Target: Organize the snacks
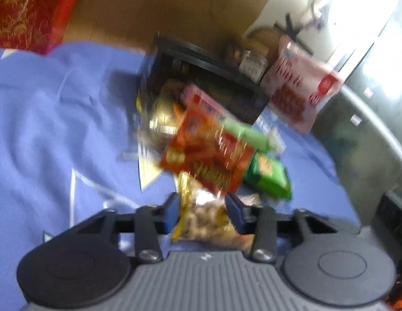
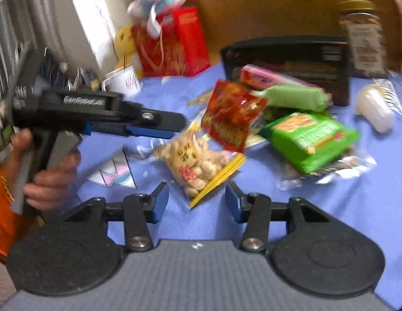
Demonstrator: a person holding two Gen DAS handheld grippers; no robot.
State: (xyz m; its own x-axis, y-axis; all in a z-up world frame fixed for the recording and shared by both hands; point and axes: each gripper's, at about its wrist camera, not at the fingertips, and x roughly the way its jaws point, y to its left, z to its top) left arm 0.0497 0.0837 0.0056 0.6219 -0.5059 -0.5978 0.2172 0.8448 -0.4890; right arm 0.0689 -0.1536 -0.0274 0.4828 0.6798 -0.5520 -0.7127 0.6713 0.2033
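Observation:
A clear bag of peanuts [image 1: 203,223] [image 2: 195,163] with a yellow edge lies on the blue cloth [image 1: 58,129]. My left gripper [image 1: 202,202] [image 2: 179,123] is open and straddles one end of the bag, which fills the gap between its fingers. My right gripper [image 2: 197,194] is open with nothing in it, and the bag's yellow corner lies just ahead of its tips. A red snack packet [image 1: 208,155] [image 2: 232,114], tilted and blurred, is above the pile with neither gripper on it. Behind stands a black box [image 1: 206,59] [image 2: 286,44] holding snacks.
A green packet [image 2: 309,140], a pale green bar [image 2: 296,97] and a pink packet [image 2: 260,76] lie before the box. A jar [image 2: 364,39] and white bottle [image 2: 374,108] are right; a red gift bag [image 2: 172,44] and mug [image 2: 123,80] are left. A hand [image 2: 50,178] holds the left gripper.

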